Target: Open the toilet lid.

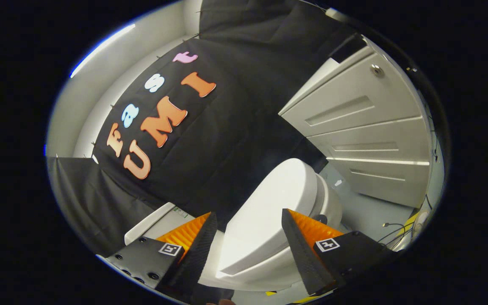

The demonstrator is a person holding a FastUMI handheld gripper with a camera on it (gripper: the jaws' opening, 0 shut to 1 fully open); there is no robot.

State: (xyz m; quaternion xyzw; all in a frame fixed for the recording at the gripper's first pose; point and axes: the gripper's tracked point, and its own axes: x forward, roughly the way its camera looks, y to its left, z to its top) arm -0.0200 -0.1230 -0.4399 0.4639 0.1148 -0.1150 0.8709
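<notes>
A white toilet stands against the black cloth wall, seen tilted. Its smooth white lid (pixel 271 203) lies low over the seat and bowl (pixel 328 201); I cannot tell whether a gap has opened under it. The tank (pixel 153 222) shows just behind my left finger. My gripper (pixel 248 212) is open, its fingers spread wide on either side of the lid's rear half, close above it. Neither finger visibly touches the lid, and nothing is held.
A white cabinet (pixel 354 127) with several drawer fronts and a round metal knob (pixel 377 70) stands beyond the toilet's front. Grey floor (pixel 367 214) lies between them. Loose cables (pixel 392 231) lie on the floor near my right finger.
</notes>
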